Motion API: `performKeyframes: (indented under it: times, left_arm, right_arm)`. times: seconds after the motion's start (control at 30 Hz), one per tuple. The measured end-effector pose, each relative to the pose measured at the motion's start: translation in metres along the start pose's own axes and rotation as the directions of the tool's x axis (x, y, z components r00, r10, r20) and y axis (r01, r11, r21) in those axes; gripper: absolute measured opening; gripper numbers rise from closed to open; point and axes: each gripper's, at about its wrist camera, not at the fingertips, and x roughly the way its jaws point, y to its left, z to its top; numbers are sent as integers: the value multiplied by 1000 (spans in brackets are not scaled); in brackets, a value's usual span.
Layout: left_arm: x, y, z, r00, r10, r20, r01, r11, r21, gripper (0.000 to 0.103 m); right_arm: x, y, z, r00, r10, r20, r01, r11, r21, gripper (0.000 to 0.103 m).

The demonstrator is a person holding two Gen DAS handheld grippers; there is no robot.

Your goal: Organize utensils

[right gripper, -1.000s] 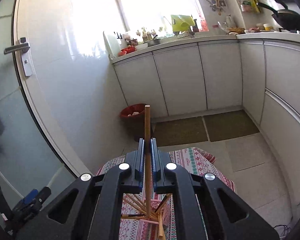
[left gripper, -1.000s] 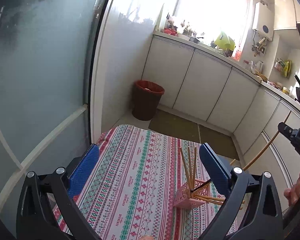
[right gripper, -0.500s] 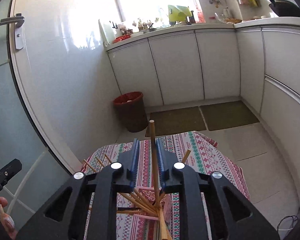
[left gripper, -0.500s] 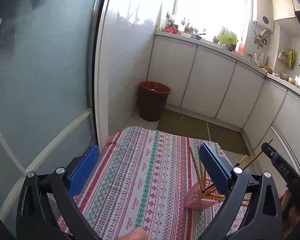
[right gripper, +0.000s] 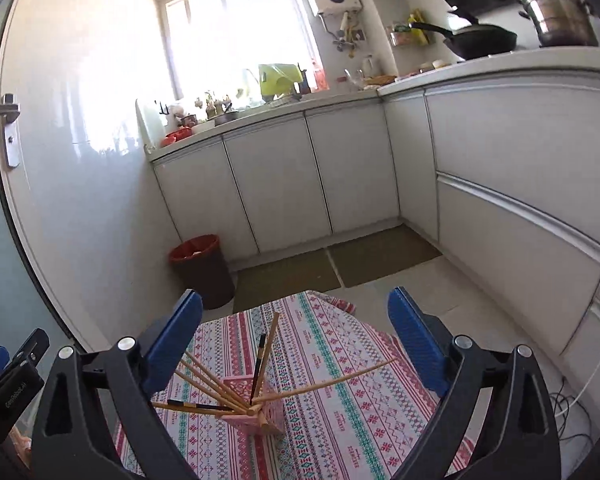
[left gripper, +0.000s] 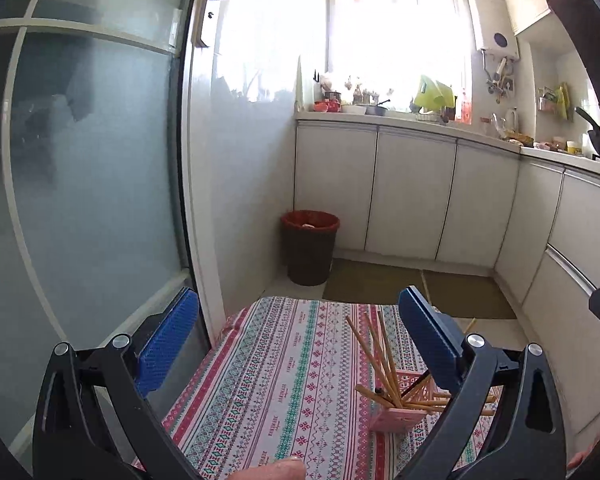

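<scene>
A pink utensil holder (left gripper: 396, 414) stands on the patterned tablecloth (left gripper: 284, 376) and holds several wooden chopsticks (left gripper: 380, 364) fanned outward. It also shows in the right wrist view (right gripper: 258, 410), with chopsticks (right gripper: 324, 380) leaning in all directions. My left gripper (left gripper: 298, 344) is open and empty, above the cloth to the left of the holder. My right gripper (right gripper: 294, 344) is open and empty, raised above the holder.
A small table with the striped cloth (right gripper: 340, 400) stands in a narrow kitchen. A dark bin with a red liner (left gripper: 309, 252) sits on the floor by the white cabinets (left gripper: 412, 192). A glass door (left gripper: 80, 200) is at the left. A finger (left gripper: 276, 470) shows at the bottom edge.
My right gripper was shut on a chopstick above the holder; it has opened and the chopstick now rests in the holder. Both grippers have lifted and tilted up.
</scene>
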Motion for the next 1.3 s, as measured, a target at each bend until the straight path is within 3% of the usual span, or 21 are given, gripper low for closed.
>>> performKeyframes:
  times: [0.07, 0.1, 0.13, 0.17, 0.27, 0.37, 0.4, 0.43, 0.5, 0.63, 0.77, 0.83, 0.87, 0.9, 0.93, 1.03, 1.13, 1.3]
  left_arm:
    - [-2, 0, -2, 1000, -1, 1, 1, 1000, 2, 96]
    - [-3, -1, -3, 1000, -12, -9, 12, 1000, 0, 96]
    - [-1, 0, -5, 999, -32, -28, 32, 1000, -2, 96]
    - [0, 0, -7, 998, -43, -43, 43, 999, -3, 96]
    - [6, 0, -12, 994, -72, -77, 73, 997, 3, 96]
    - [8, 2, -16, 996, -65, -68, 65, 998, 5, 96]
    - [11, 2, -17, 995, -62, -72, 63, 998, 9, 96]
    - [14, 2, -19, 995, -60, -81, 61, 998, 12, 96]
    - [20, 1, -23, 994, -53, -100, 55, 998, 11, 96]
    - [36, 2, -29, 989, -41, -140, 44, 999, 17, 96]
    - [42, 6, -35, 987, -21, -159, 26, 999, 29, 96]
    - [46, 10, -37, 985, -15, -173, 19, 1000, 24, 96]
    - [48, 13, -36, 984, -12, -178, 15, 1000, 19, 96]
    - [50, 15, -36, 983, -9, -183, 12, 1000, 13, 96]
    - [51, 17, -35, 982, -8, -187, 10, 1000, 7, 96]
    - [49, 24, -33, 983, -7, -186, 4, 1000, -13, 96]
    - [45, 29, -30, 984, -9, -180, 5, 1000, -22, 96]
    - [38, 32, -27, 986, -6, -169, 1, 999, -35, 96]
  right_arm:
    - [8, -25, -2, 998, 5, -64, 1, 996, 88, 95]
    - [17, -36, -6, 993, 16, -121, 0, 991, 134, 95]
    - [36, -51, -11, 974, 39, -223, 5, 982, 190, 95]
    - [54, -66, -17, 949, 62, -309, 19, 968, 251, 95]
    - [118, -135, -54, 845, 175, -505, 148, 831, 536, 95]
    - [167, -182, -89, 750, 207, -629, 291, 750, 594, 95]
    - [180, -194, -100, 730, 198, -654, 341, 723, 600, 95]
    - [189, -201, -110, 716, 189, -672, 384, 697, 605, 95]
    - [202, -205, -124, 694, 148, -705, 442, 685, 579, 92]
    - [231, -202, -127, 689, 23, -724, 528, 669, 524, 89]
    - [266, -205, -132, 658, -34, -752, 597, 631, 495, 87]
    - [275, -205, -130, 637, -96, -765, 624, 647, 438, 60]
    - [277, -207, -127, 661, -108, -742, 607, 659, 445, 41]
    - [277, -206, -122, 690, -113, -715, 579, 678, 452, 16]
    - [276, -205, -118, 701, -120, -703, 567, 691, 447, 9]
    - [259, -196, -103, 771, -100, -629, 497, 711, 497, 5]
    - [240, -173, -81, 816, -111, -568, 425, 781, 457, 5]
    - [189, -115, -31, 878, -59, -474, 255, 896, 362, 5]
